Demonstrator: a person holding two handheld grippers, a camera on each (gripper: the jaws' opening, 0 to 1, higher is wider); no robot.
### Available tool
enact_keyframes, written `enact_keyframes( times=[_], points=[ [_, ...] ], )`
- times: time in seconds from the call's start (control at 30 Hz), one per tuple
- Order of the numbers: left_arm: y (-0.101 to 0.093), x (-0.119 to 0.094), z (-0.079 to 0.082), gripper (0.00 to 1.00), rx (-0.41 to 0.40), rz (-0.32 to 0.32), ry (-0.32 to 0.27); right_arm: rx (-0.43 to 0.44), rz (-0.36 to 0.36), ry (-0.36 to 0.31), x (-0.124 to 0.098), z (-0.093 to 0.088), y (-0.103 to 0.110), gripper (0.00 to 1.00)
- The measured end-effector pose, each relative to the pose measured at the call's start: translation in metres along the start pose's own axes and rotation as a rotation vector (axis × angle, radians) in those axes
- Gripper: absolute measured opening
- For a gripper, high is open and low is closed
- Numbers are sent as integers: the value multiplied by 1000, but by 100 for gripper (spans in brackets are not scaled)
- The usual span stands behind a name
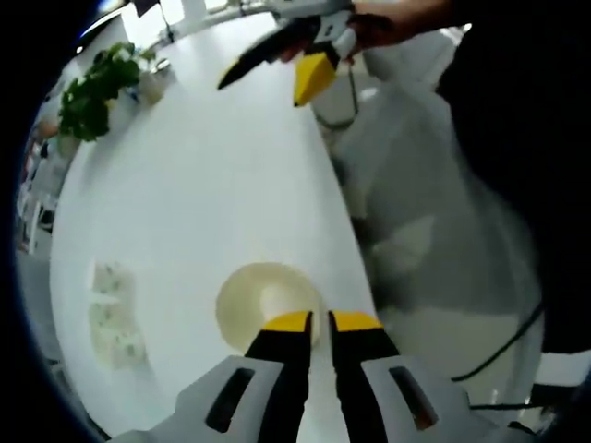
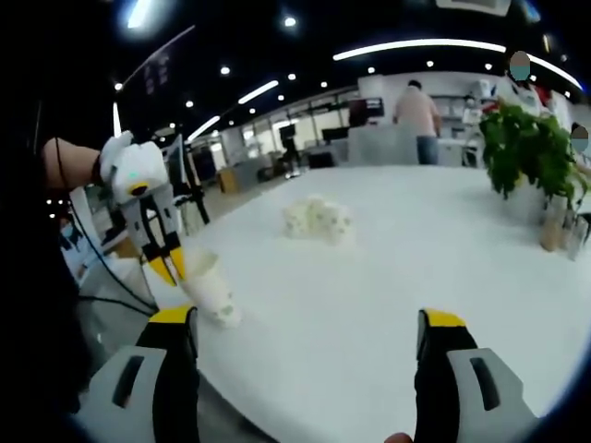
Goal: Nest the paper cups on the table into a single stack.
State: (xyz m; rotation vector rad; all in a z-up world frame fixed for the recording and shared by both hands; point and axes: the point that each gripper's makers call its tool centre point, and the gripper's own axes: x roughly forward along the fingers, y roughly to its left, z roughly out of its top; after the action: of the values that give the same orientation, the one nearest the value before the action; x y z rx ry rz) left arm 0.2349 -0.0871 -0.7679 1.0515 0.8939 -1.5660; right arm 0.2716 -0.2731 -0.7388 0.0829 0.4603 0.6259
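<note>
Across the middle of both views lies the big white table (image 2: 369, 277), and near its edge, at the lower left of the right gripper view, a paper cup (image 2: 211, 289) stands tipped with the left gripper (image 2: 169, 268) pinching its rim. In the left gripper view the same cup (image 1: 263, 305) shows its open mouth at the bottom middle, and the yellow tips are pressed close on its rim there. A cluster of more paper cups (image 2: 319, 220) sits farther in, at the upper middle of the right gripper view; in the left gripper view they are a pale blur at the lower left. The right gripper (image 2: 309, 323) is spread wide and holds nothing, at the bottom of its own view. A green plant (image 2: 526, 148) stands at the upper right. I think the step is picking up the first cup. Next, it looks like this cup must be lifted, carried to the cluster, and slid straight onto or into another cup.
</note>
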Motion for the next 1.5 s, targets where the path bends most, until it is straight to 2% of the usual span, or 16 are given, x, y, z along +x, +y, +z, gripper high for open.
enact_keyframes(
  times=[0.53, 0.63, 0.87, 0.93, 1.23, 1.3, 1.5],
  points=[
    [2, -7, -3, 5, -35, 17, -7, -1, 3, -5, 0, 6, -4, 97],
    [3, -12, -3, 4, -48, 29, -31, -1, 3, -5, 1, 7, -3, 97],
    [5, -19, -13, 4, -85, 66, -57, -13, 6, -8, 2, 12, 1, 97],
    [6, -21, -13, 7, -117, 75, -81, -18, 8, -8, 2, 12, 2, 97],
    [10, -33, -13, 14, -124, 131, -148, -29, 19, -4, 5, 14, 11, 97],
    [14, -36, -15, 18, -140, 153, -158, -33, 20, -3, 5, 15, 13, 97],
    [22, -45, -13, 29, -182, 204, -236, -38, 22, -4, 6, 18, 16, 97]
  ],
)
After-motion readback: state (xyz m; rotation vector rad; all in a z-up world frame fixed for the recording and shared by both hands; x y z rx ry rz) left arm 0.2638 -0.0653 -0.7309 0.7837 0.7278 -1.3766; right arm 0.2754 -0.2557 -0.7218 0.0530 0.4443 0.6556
